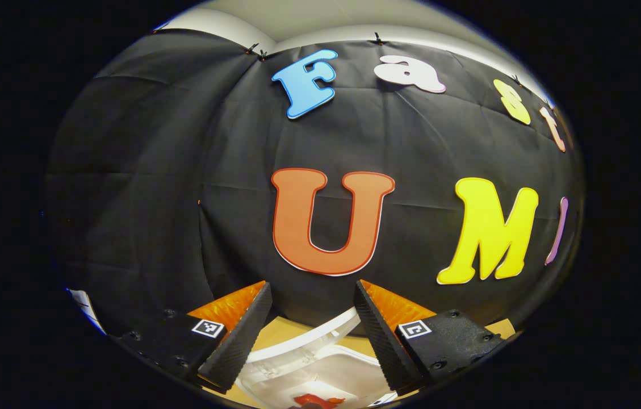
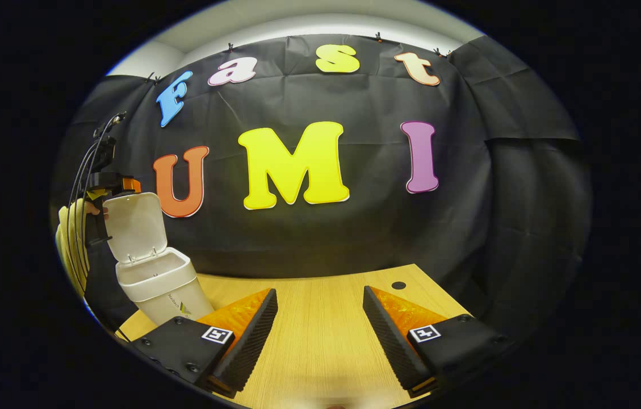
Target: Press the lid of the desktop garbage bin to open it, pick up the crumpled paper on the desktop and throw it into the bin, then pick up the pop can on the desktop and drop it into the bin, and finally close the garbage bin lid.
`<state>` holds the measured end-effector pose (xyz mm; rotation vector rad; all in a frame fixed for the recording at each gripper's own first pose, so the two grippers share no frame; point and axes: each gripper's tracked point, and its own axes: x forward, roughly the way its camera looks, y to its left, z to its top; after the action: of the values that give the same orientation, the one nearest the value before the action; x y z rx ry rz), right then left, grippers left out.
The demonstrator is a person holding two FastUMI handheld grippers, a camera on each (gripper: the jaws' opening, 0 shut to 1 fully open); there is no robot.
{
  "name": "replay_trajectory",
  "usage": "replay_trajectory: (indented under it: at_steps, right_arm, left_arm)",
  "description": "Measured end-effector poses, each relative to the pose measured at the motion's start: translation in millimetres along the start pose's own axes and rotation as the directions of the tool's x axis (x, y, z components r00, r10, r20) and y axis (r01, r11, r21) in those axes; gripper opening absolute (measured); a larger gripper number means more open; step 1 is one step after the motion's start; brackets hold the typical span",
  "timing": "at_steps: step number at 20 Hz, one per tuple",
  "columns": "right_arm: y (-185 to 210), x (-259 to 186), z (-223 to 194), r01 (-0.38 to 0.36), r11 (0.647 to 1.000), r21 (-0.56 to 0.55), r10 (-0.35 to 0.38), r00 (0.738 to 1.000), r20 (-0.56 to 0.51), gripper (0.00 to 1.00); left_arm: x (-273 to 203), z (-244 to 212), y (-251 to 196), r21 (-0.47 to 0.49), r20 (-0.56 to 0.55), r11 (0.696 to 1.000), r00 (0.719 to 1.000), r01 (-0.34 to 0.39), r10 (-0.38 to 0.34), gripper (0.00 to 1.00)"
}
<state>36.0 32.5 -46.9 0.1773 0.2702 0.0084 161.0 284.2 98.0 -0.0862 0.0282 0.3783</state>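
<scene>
A: Where does your bin [image 2: 155, 284] stand?
B: On the worktop [image 2: 320, 318], off to your left in the right gripper view, lid [image 2: 133, 227] tipped up and open. Your left hand-held gripper [image 1: 311, 335] hangs right above it, fingers apart, nothing between them.
A: And your right hand-held gripper [image 2: 320, 335]?
B: Fingers apart too, empty, over bare wood, well away from the bin.
A: What does each view give you?
B: The left gripper view looks down into the bin mouth: something red [image 1: 314, 400] lies inside, likely the can, too cropped to be sure. The right gripper view gives you the whole bin from the side, plus a hand [image 2: 93, 207] and the other gripper behind the raised lid.
A: So the lid is what's left?
B: Judging by that, yes. It's thin, light plastic on a hinge; push on its top edge, gently. The bin looks light and may slide or tip if you shove.
</scene>
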Motion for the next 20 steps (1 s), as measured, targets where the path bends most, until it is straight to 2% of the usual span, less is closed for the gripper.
replay_trajectory:
  at_steps: [3,10,14,17,20]
  right_arm:
    - [-2.1,-2.9,-3.7,-0.012,1.000,0.005,0.012,1.000,-0.010,0.96]
    - [-11.1,-11.8,-14.0,-0.028,1.000,0.012,0.028,0.999,-0.034,0.96]
    - [-13.9,-14.8,-17.0,-0.042,0.999,0.018,0.042,0.998,-0.039,0.96]
    - [-13.7,-16.0,-19.0,-0.059,0.998,0.024,0.060,0.997,-0.043,0.96]
    - [-14.9,-16.4,-19.1,-0.076,0.997,0.029,0.077,0.996,-0.044,0.96]
  left_arm:
    - [-18.3,-15.5,-19.2,-0.009,-0.016,0.999,0.999,0.036,-0.036,0.92]
    - [-47.4,-66.6,-54.2,-0.052,-0.099,0.994,0.990,0.096,-0.101,0.92]
    - [-55.5,-101.7,-69.0,-0.040,-0.173,0.991,0.976,0.130,-0.135,0.95]
    - [-55.4,-128.0,-73.4,-0.020,-0.244,0.992,0.961,0.128,-0.129,0.96]
    - [-55.8,-150.0,-73.6,-0.041,-0.296,0.994,0.949,0.104,-0.111,0.98]
